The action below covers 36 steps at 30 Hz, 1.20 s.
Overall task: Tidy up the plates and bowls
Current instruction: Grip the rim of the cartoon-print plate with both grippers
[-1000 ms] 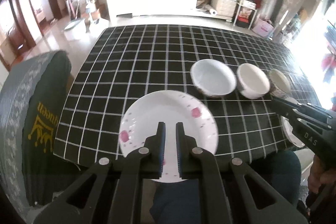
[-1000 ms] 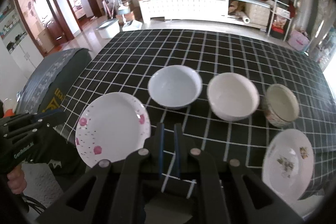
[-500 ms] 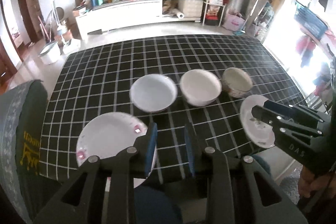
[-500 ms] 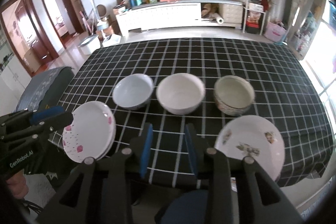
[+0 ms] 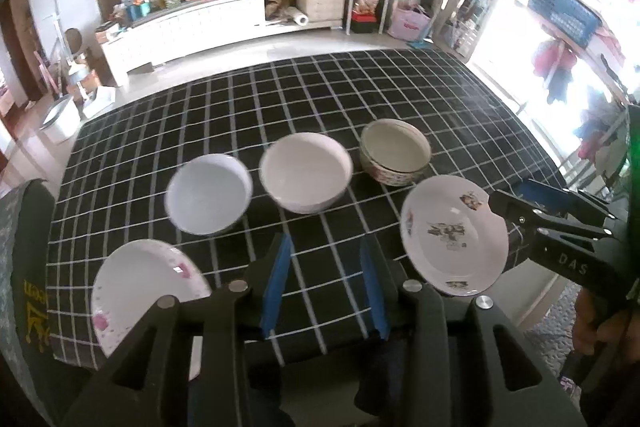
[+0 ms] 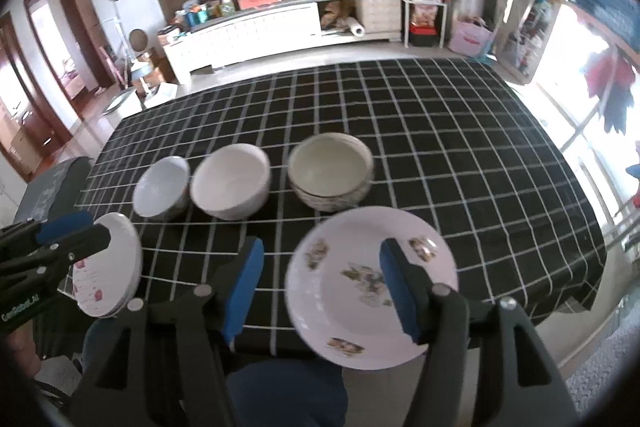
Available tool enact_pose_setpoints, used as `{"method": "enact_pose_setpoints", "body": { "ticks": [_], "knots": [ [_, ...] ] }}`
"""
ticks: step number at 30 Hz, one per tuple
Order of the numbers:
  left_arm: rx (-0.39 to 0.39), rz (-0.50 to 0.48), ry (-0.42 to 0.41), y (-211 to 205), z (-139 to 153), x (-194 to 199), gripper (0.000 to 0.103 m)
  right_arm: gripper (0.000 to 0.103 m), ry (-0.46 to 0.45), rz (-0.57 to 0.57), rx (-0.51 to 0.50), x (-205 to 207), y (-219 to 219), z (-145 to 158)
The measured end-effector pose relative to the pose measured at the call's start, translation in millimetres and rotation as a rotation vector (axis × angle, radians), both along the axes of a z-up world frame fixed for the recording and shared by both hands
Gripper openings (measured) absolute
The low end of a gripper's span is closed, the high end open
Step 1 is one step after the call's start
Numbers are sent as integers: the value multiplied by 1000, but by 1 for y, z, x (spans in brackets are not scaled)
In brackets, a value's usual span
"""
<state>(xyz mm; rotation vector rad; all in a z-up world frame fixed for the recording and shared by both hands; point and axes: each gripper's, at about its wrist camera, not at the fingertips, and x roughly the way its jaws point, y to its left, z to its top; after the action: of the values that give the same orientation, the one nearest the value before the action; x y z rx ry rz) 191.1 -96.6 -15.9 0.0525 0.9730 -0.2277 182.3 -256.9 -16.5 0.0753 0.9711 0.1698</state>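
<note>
Right wrist view: the right gripper [image 6: 322, 291] is seen with its fingers [image 6: 396, 287] spread wide, just opened further, and nothing is held between them; the flowered plate [image 6: 352, 291] lies below on the checked worktop [image 6: 440, 131] at its near edge. In the left wrist view, the left gripper [image 5: 326, 279] has also just been opening, its fingers parted and empty, with the pink-spotted plate [image 5: 136, 287] resting at the near left corner. Three bowls, pale blue [image 5: 208, 193], white [image 5: 306, 171] and patterned [image 5: 396, 151], stand in a row, close together. For stacking, the flowered plate is probably best gripped at its near rim, which seems to overhang the edge, with one finger slid beneath and the plate kept level. "DAS" is read on the right gripper's body, "GenRobot.AI" on the left's.
</note>
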Motion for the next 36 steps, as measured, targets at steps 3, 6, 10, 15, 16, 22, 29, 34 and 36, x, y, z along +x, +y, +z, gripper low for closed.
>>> {"method": "enact_pose_setpoints", "body": {
  "ticks": [3, 6, 10, 15, 16, 22, 29, 34, 36],
  "knots": [
    [1, -32, 18, -16, -9, 9, 36, 65, 26, -36, 6, 4, -17, -10],
    [1, -64, 40, -33, -19, 18, 38, 65, 50, -61, 5, 8, -30, -21],
    [2, -105, 76, -54, -36, 29, 38, 65, 79, -89, 8, 12, -48, -35],
    [-6, -147, 149, -72, -64, 41, 38, 65, 121, -123, 6, 16, -70, -55],
    [-4, -155, 167, -76, -72, 44, 38, 65, 127, -120, 6, 17, -73, -59],
    [-23, -196, 255, -90, -102, 61, 38, 65, 177, -134, 7, 21, -88, -83],
    [-34, -218, 331, -98, -130, 73, 38, 58, 228, -138, 24, 29, -100, -107],
    [-19, -208, 350, -101, -145, 81, 29, 34, 247, -137, 33, 34, -105, -117],
    [-19, -210, 354, -101, -149, 82, 25, 33, 247, -140, 31, 35, -105, -118]
  ]
}}
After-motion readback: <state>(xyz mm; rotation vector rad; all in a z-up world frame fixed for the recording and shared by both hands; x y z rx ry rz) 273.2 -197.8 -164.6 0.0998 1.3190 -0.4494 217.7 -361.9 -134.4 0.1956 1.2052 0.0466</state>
